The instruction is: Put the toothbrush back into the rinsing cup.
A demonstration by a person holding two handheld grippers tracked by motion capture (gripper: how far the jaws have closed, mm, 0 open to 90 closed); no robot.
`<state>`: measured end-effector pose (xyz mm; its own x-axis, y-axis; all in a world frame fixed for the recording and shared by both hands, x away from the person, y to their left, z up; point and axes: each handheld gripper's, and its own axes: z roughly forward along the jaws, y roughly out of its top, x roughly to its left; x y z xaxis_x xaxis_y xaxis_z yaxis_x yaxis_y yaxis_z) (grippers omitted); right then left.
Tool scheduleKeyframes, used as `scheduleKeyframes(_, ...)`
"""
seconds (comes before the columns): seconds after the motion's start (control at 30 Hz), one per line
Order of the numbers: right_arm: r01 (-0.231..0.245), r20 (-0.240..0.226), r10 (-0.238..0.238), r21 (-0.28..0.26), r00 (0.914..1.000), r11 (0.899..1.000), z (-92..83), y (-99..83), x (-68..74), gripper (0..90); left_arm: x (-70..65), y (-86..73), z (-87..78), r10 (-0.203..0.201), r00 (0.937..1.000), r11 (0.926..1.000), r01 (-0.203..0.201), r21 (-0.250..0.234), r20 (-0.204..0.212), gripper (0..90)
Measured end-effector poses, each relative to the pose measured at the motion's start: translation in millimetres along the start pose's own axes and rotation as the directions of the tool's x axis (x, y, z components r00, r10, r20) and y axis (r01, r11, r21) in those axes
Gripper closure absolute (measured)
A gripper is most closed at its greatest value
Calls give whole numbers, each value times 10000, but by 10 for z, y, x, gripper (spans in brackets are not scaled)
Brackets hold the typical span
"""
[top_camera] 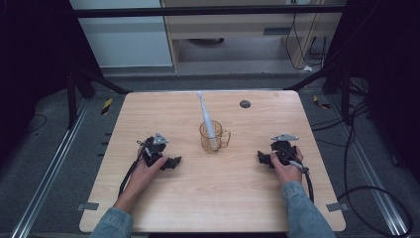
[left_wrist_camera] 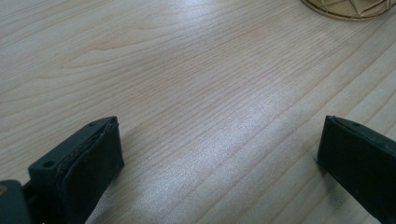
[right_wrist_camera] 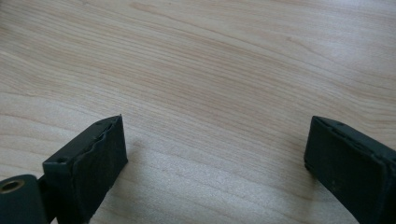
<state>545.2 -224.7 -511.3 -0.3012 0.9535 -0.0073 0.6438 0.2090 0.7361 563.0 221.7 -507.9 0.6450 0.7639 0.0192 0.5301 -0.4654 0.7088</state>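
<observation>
I held both tongs on the desk (top_camera: 163, 208), jaws apart and empty: left tongs (top_camera: 174, 162), right tongs (top_camera: 260, 157). Between them stood the amber mug (top_camera: 214, 137), a white electric toothbrush (top_camera: 206, 117) upright inside.

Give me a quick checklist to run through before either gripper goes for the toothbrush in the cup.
1. Left gripper open, nothing between its jaws: ok.
2. Right gripper open, nothing between its jaws: ok.
3. Cup upright on the table: ok.
4. Toothbrush standing in the cup, leaning toward the far edge: ok.
5. Bare wood between each gripper and the cup: ok.
6. Cup heavy enough not to tip when the toothbrush is pulled: cannot tell.
</observation>
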Motion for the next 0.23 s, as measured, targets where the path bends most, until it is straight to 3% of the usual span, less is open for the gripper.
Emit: scheduleKeyframes(0.23, -126, 80, 125, 74, 9999, 9999, 6, 3, 26, 27, 1, 0, 0, 7, 10000, 10000, -7, 0, 0, 0)
